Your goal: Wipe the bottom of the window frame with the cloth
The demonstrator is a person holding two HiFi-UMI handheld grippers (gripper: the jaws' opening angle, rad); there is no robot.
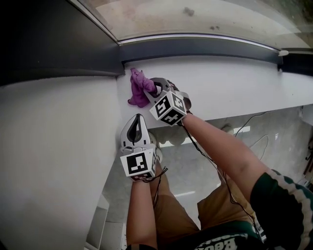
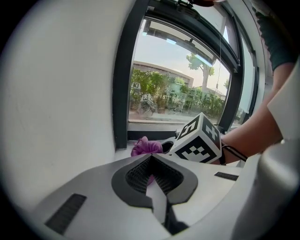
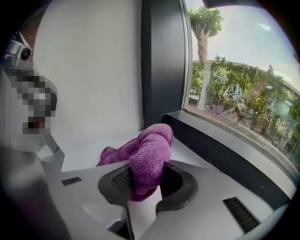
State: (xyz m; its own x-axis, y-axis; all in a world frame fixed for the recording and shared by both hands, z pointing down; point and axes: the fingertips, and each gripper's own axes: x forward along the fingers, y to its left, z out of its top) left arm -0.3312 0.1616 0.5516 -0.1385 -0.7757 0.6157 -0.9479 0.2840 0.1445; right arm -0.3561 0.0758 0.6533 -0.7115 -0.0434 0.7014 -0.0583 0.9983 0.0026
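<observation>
Pinched the cloth (image 3: 149, 157) in the right gripper (image 3: 143, 183), jaws clamped on a thick purple fold, with the rest bunched ahead of the tips on the sill (image 3: 89, 145). Lay, in the head view, as a purple heap (image 1: 138, 89) on the white sill (image 1: 225, 83), in the corner where the wall (image 1: 54, 146) met the dark frame (image 1: 195, 49), far end close to the frame's bottom rail; whether touching it, could not tell. Reached in from the right with the right gripper (image 1: 157, 89), tips at the cloth, cube (image 1: 168, 107) turned up toward the camera. Held the left gripper (image 1: 137, 119) nearer the body, at the sill's front edge just beside the wall, pointed toward the cloth but apart from it. Kept the left gripper's (image 2: 151, 161) jaws pressed together with nothing between them; glimpsed only a bit of cloth (image 2: 146, 146) beyond the tips, next to the right gripper's cube (image 2: 199, 140). Showed glass (image 1: 195, 14) above the frame, and through it, in the left gripper view, trees (image 2: 154, 84) and a low building (image 2: 159, 70). Took in, below the sill, bare forearms (image 1: 220, 146), tan shorts (image 1: 220, 205) and a dark green sleeve (image 1: 283, 205).
</observation>
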